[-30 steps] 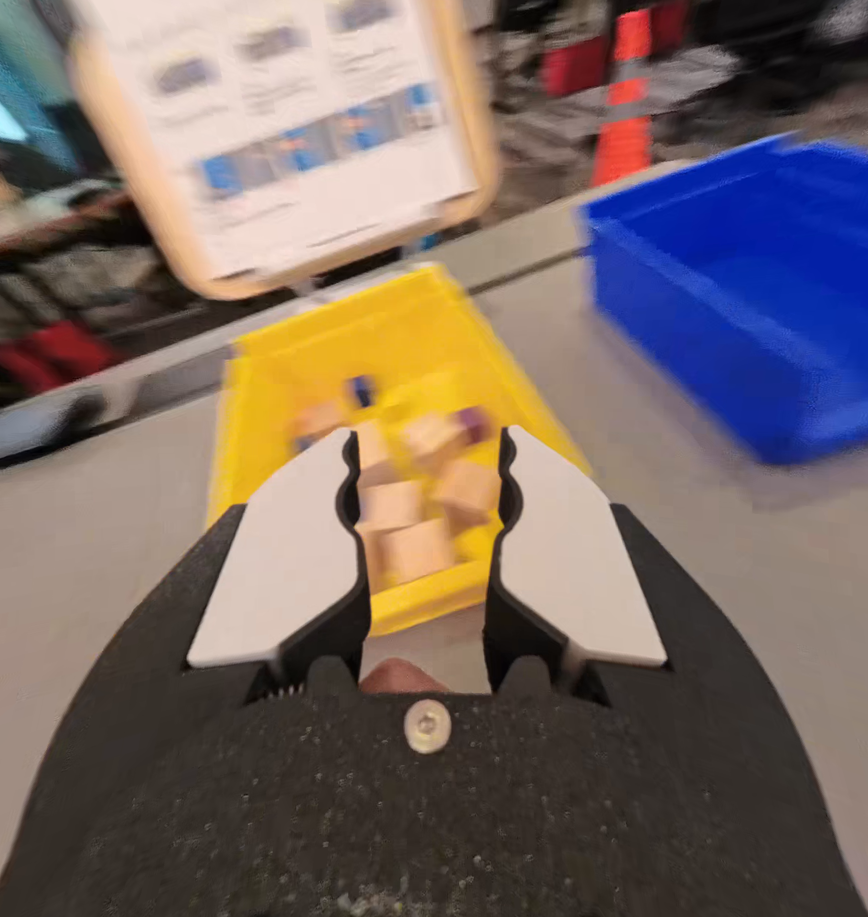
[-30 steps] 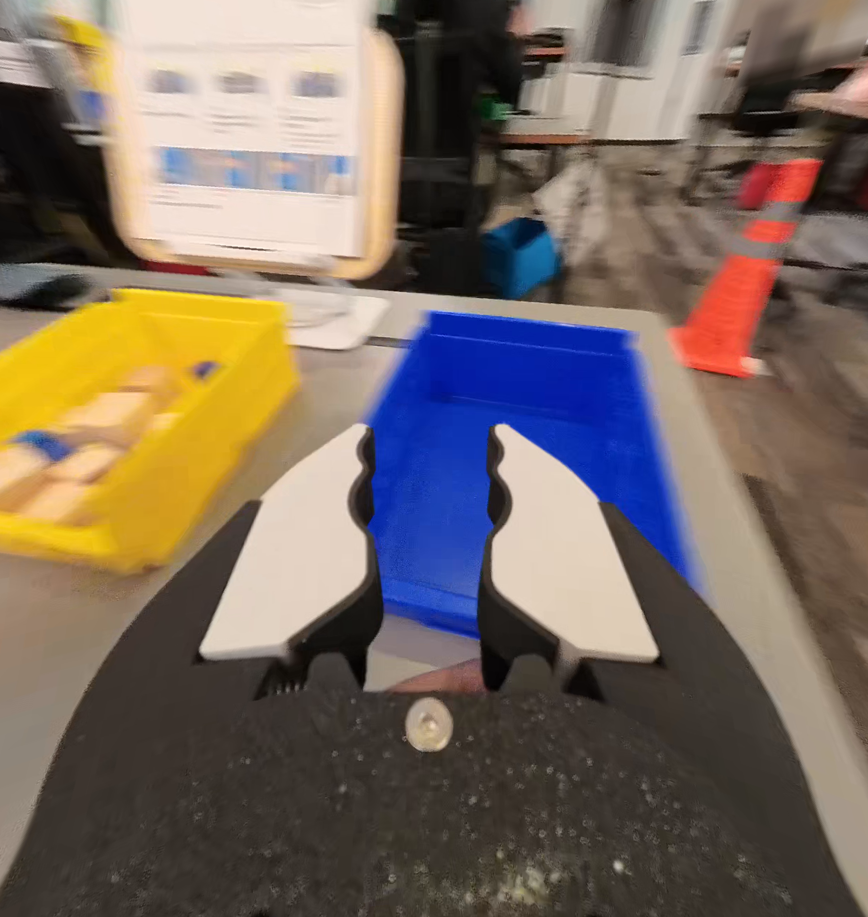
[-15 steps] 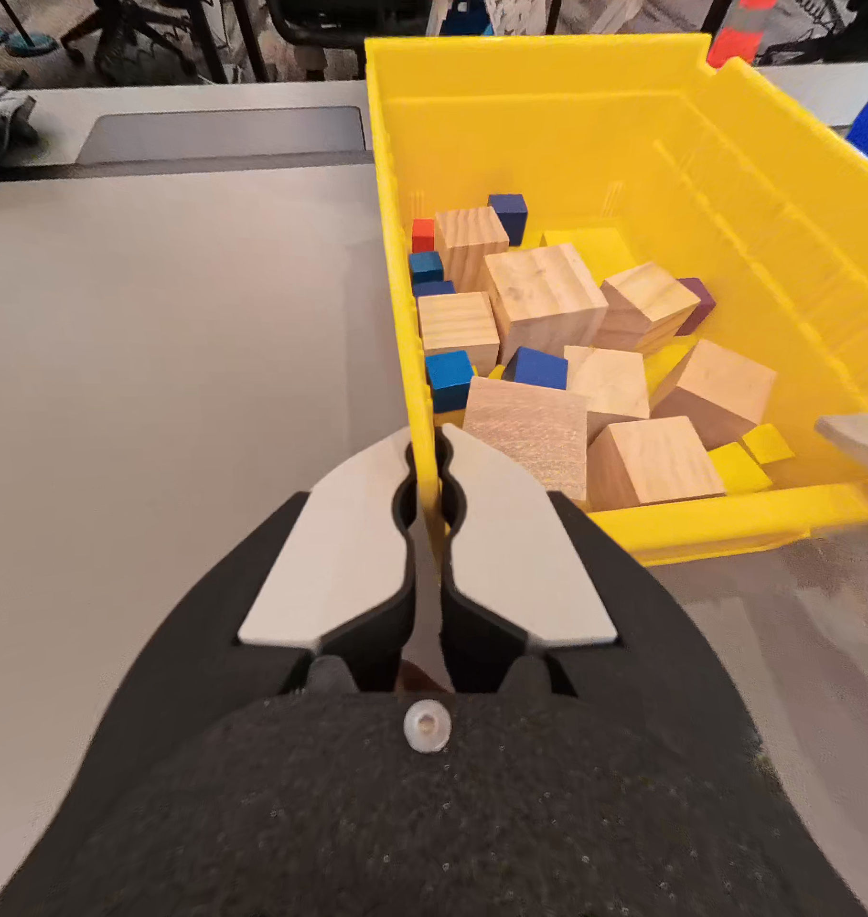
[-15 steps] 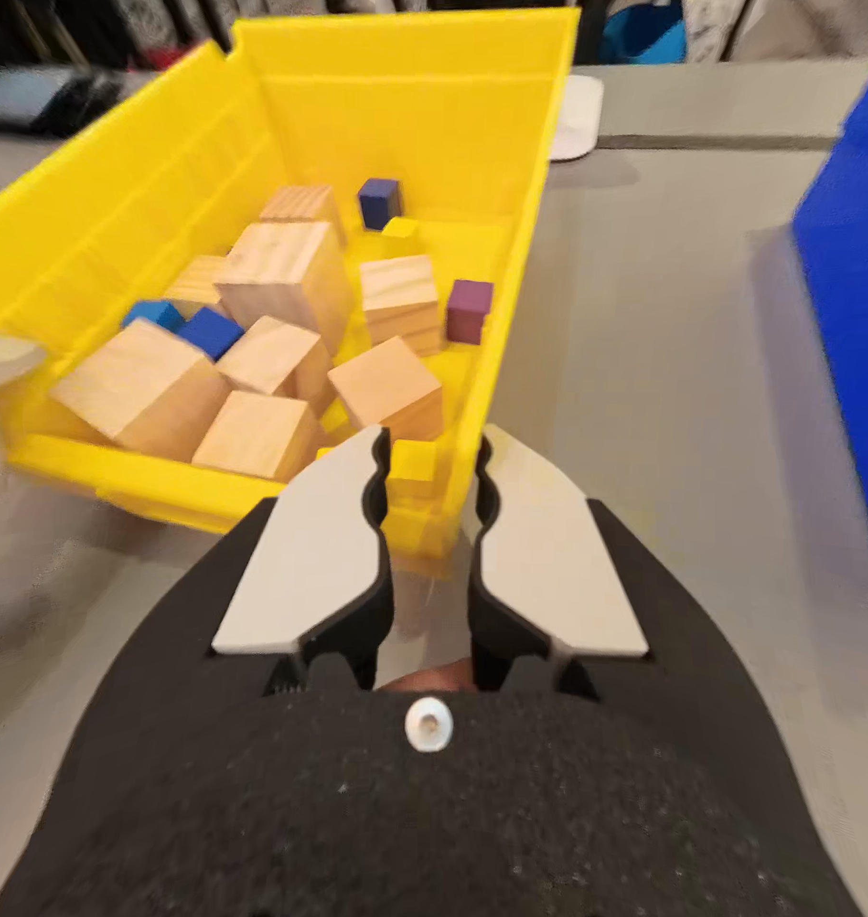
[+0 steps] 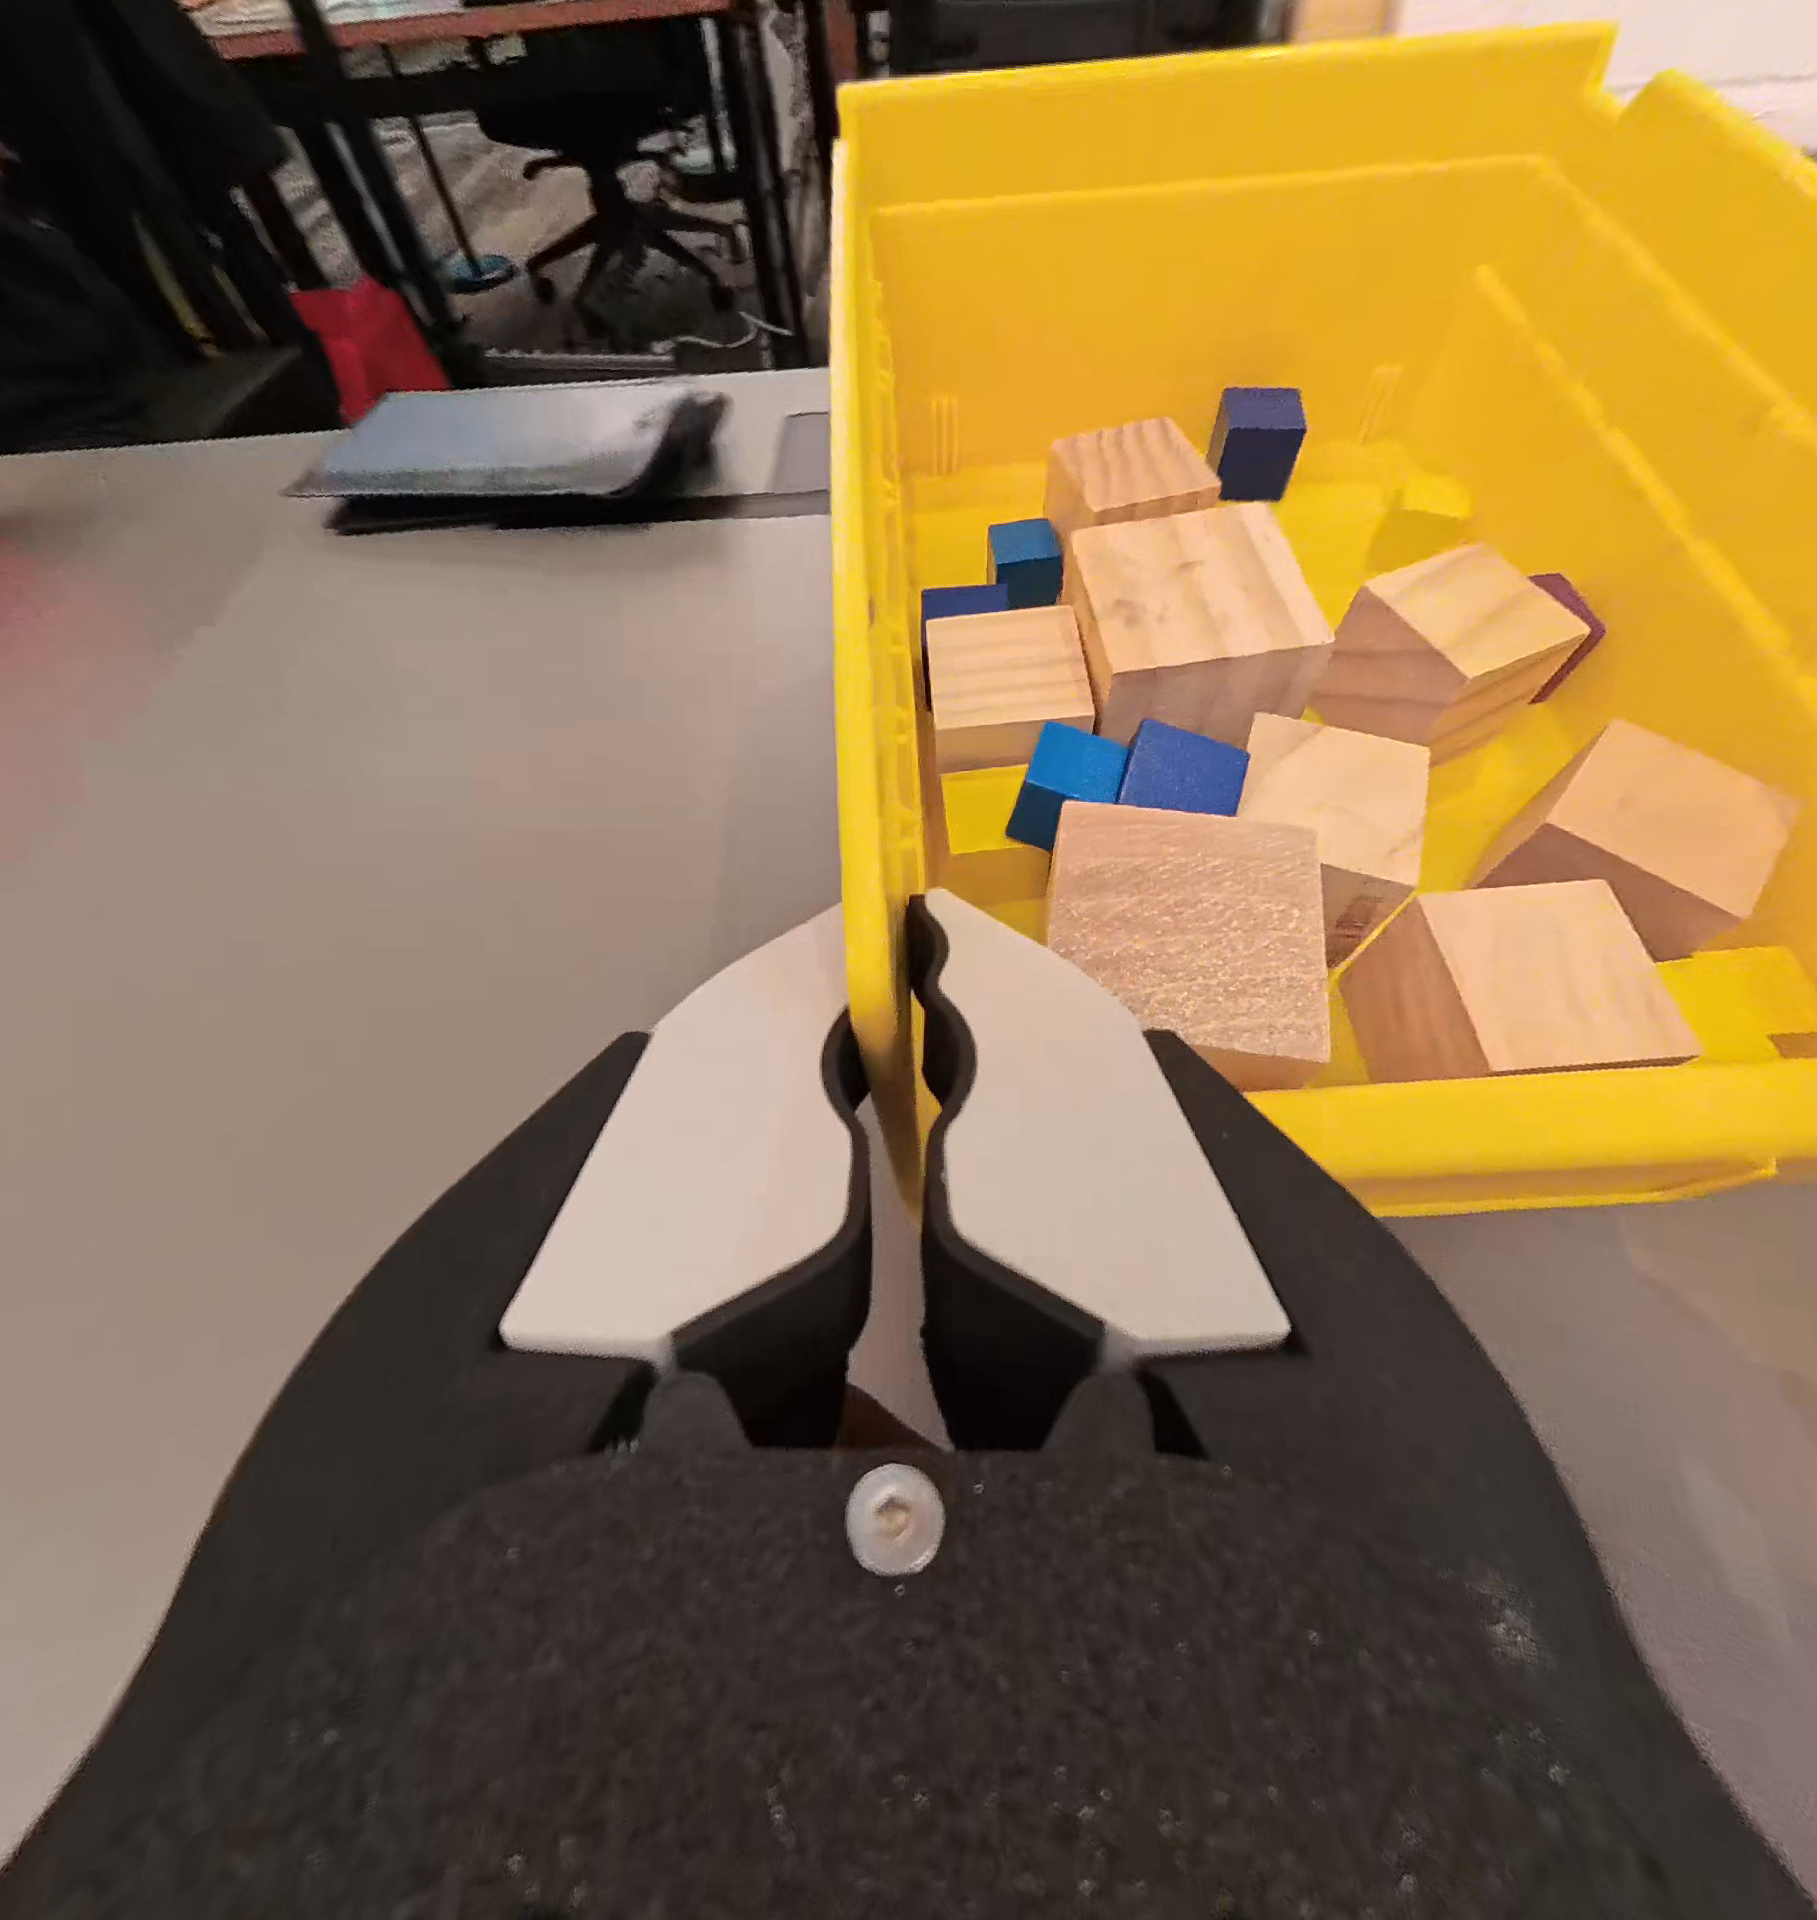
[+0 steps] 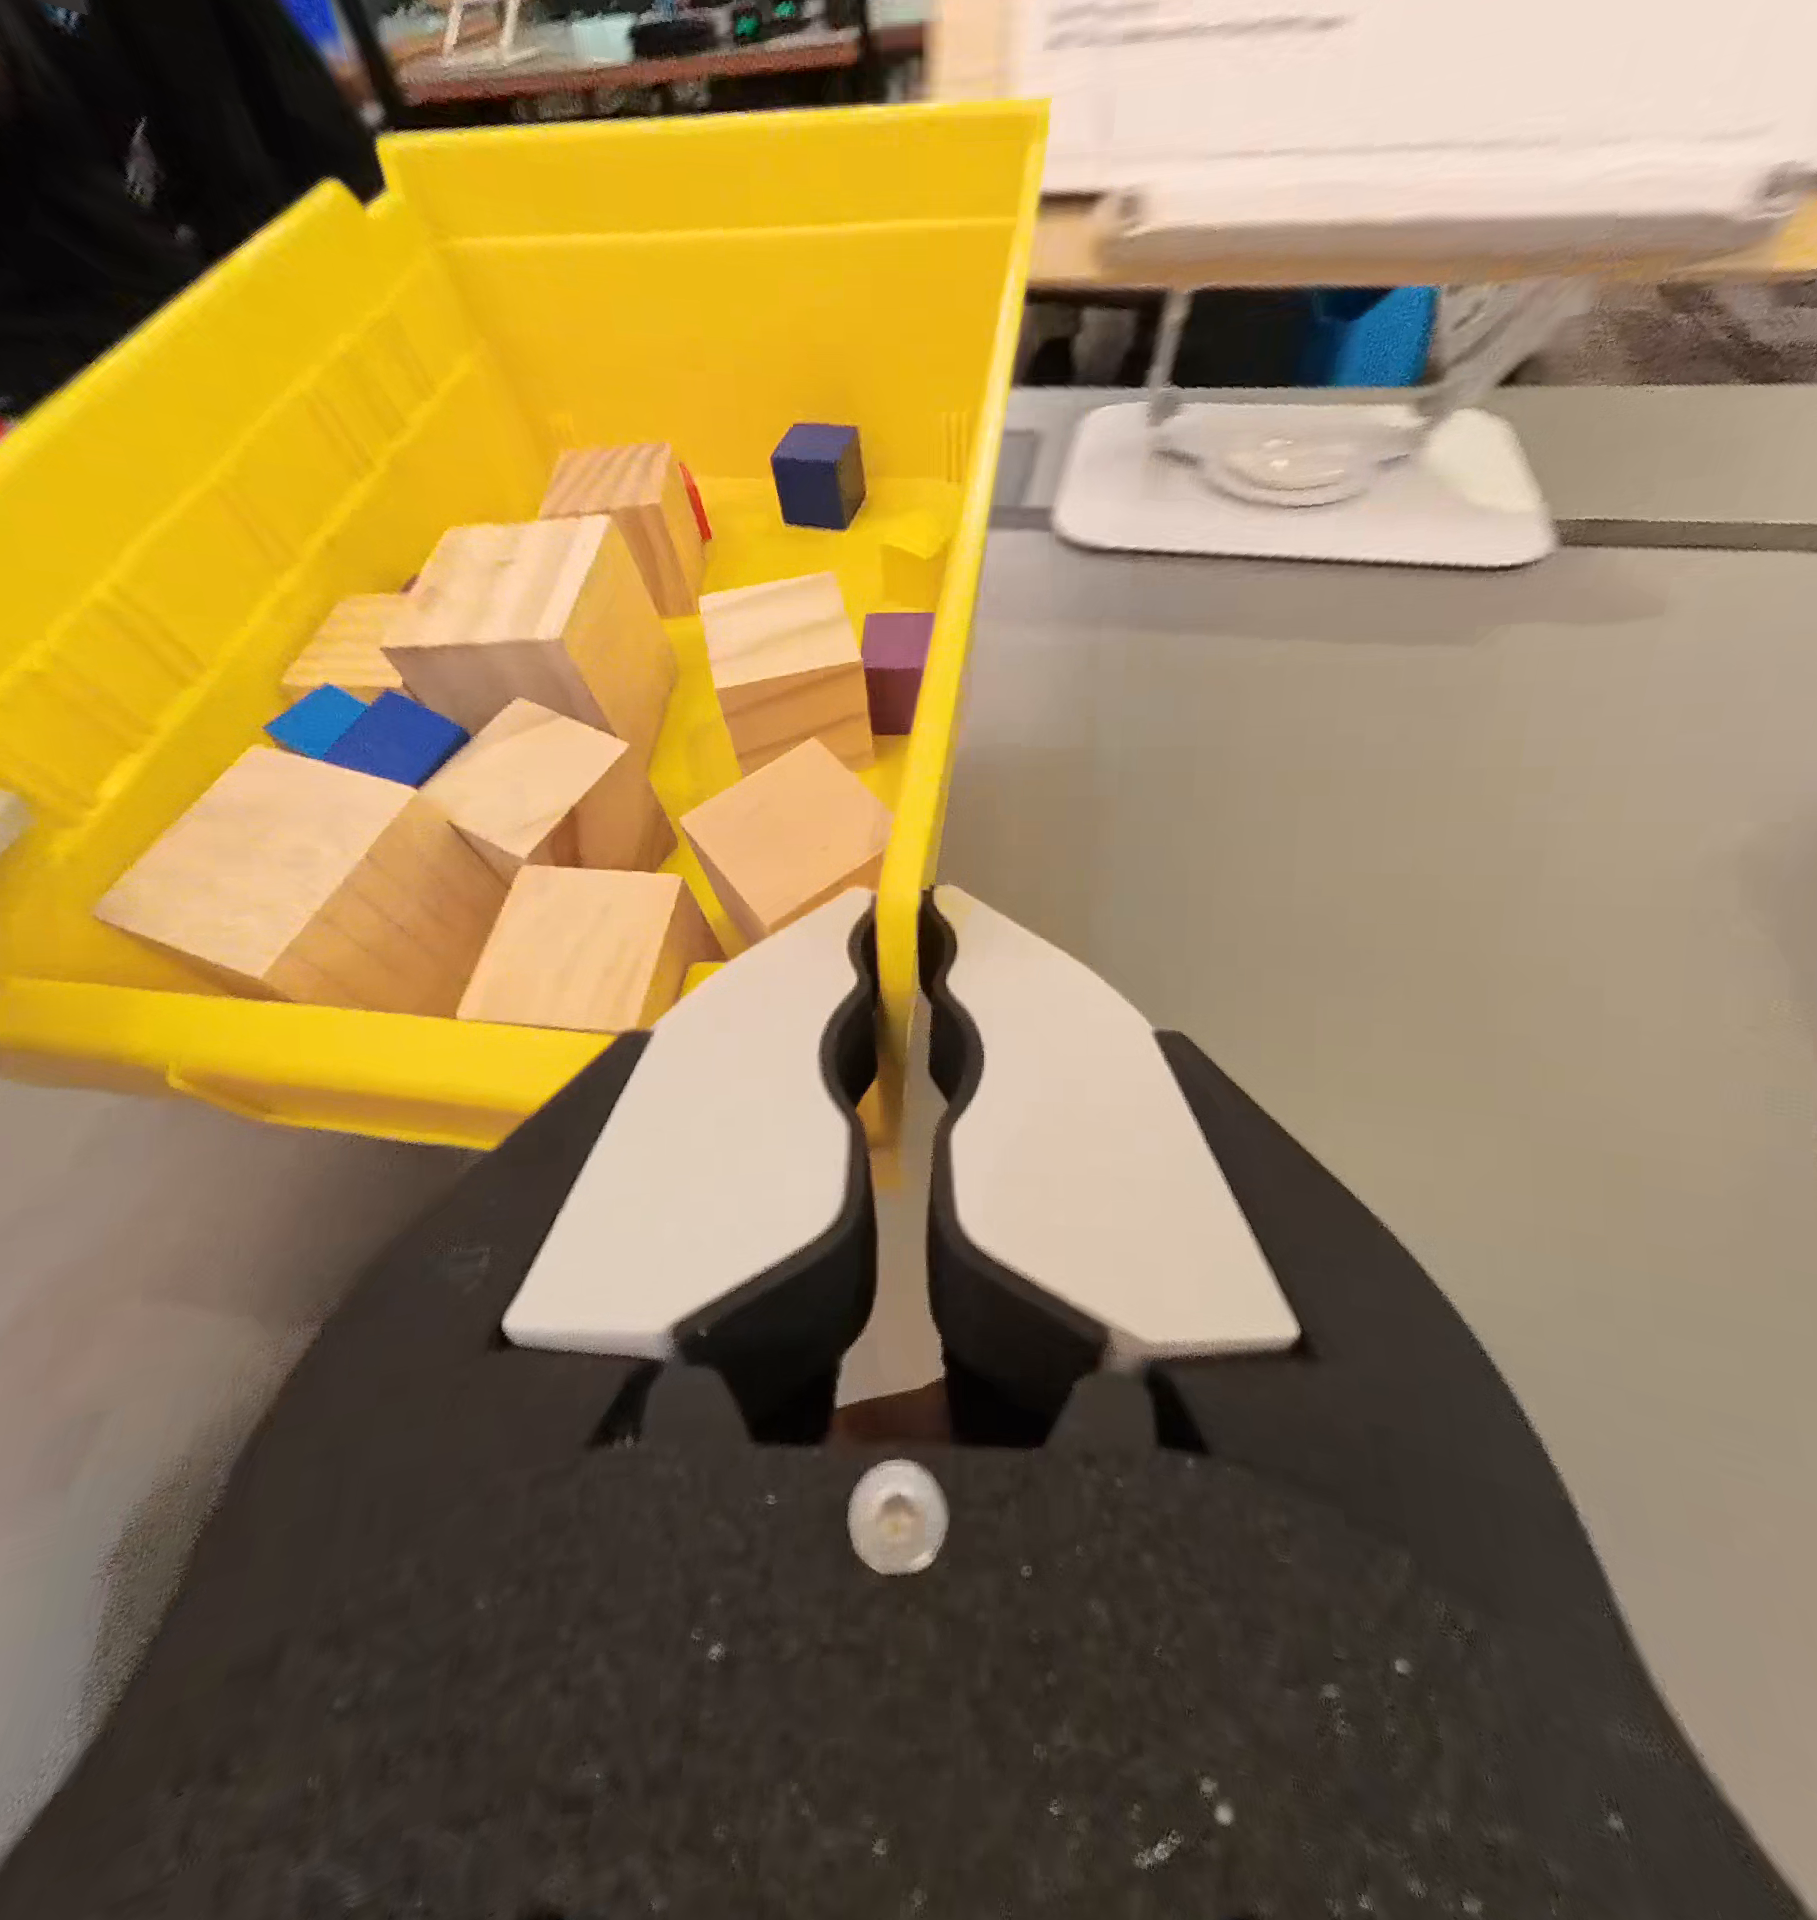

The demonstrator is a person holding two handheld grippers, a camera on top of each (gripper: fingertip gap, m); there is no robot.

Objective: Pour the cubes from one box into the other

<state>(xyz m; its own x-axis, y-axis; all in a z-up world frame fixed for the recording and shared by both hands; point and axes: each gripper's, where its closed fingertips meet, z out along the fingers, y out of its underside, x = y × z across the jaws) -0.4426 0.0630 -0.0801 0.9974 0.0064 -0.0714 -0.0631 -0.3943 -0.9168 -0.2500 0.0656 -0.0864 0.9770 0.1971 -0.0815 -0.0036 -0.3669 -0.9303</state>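
We see the left gripper [image 5: 888,914] clamped on the left side wall of the yellow box [image 5: 1174,156], close to the near corner. One finger lies outside the wall and the other inside, with the thin plastic pinched between them. The right gripper [image 6: 899,904] grips the opposite side wall of the same box in the same way, again near the front corner, one finger on each face of the wall. At the left edge of the right wrist view we can make out a pale tip of the left gripper at the far wall.

The box sits between the two grippers, its low front lip nearest to us and its tall back wall away from us. The front lip appears to stand a little above the grey table [image 5: 364,831], though we cannot tell for sure whether the box is lifted clear.

Inside the box we see the cubes [image 5: 1195,613]: several large plain wooden ones heaped towards the front, and small painted ones among them, blue, dark blue, purple, red and yellow. The largest wooden cube [image 5: 1190,925] lies just beside the inner finger of the left gripper.

Beyond the box, in the right wrist view, a white stand base [image 6: 1299,499] rests on the table with a blurred board above it. In the left wrist view, a flat dark pad [image 5: 530,468] lies farther back on the table.
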